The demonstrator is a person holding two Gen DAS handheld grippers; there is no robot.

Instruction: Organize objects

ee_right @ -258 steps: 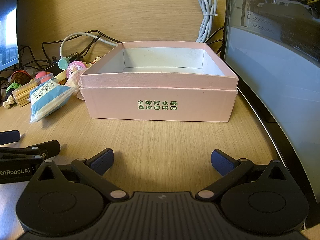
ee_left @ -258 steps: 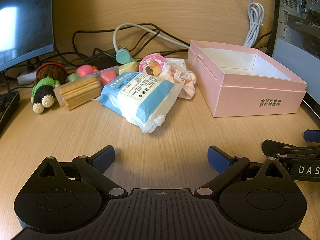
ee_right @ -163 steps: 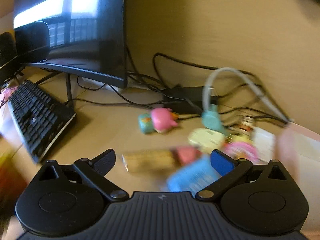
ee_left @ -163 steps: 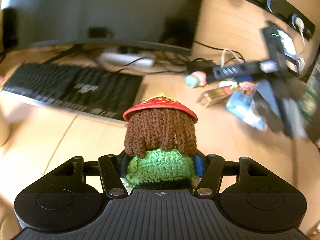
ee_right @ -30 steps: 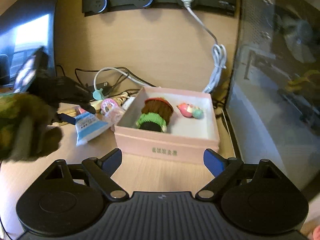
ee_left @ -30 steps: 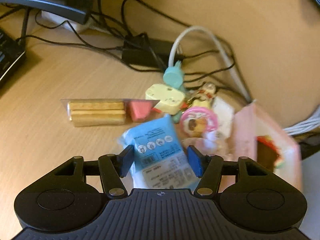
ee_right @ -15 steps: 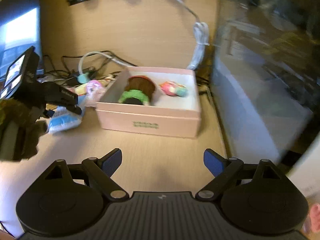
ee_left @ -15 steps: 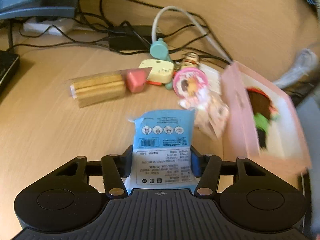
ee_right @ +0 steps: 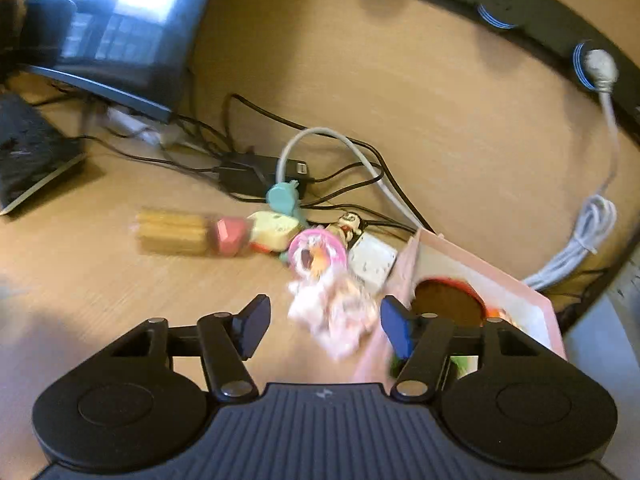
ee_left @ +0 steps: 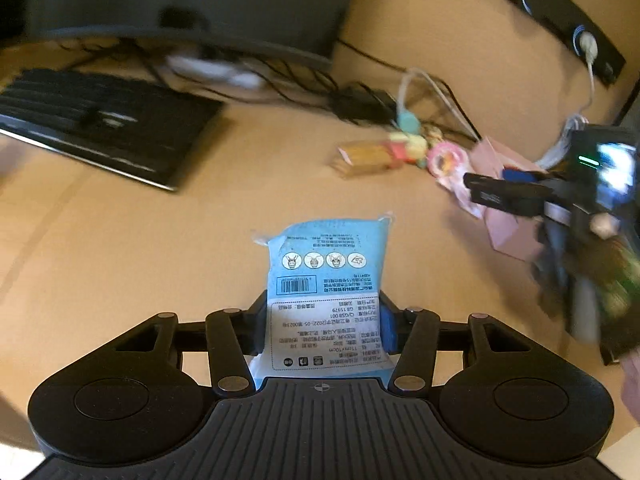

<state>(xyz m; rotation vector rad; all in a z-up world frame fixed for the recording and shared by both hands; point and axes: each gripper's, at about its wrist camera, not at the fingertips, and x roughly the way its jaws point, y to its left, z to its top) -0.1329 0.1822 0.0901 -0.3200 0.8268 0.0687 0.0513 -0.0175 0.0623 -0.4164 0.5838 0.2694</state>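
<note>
My left gripper (ee_left: pixel 323 320) is shut on a blue and white tissue pack (ee_left: pixel 326 280) and holds it above the desk. My right gripper (ee_right: pixel 324 320) is open and empty, hovering over a pink and white cloth bundle (ee_right: pixel 336 308) beside the pink box (ee_right: pixel 476 272). The crochet doll (ee_right: pixel 444 300) lies inside the box. In the left wrist view the right gripper (ee_left: pixel 500 196) shows blurred at the far right, in front of the pink box (ee_left: pixel 508 232).
A biscuit pack (ee_right: pixel 172 232), a pink block (ee_right: pixel 230 236), a yellow toy (ee_right: pixel 276 230), a pink round toy (ee_right: pixel 316 252) and a teal plug (ee_right: pixel 282 196) lie among cables. A keyboard (ee_left: pixel 100 128) and monitor (ee_right: pixel 116 32) stand at the left.
My left gripper has lifted the tissue pack and swung away to the left. My right gripper has dropped from a high view of the box to just above the cloth bundle.
</note>
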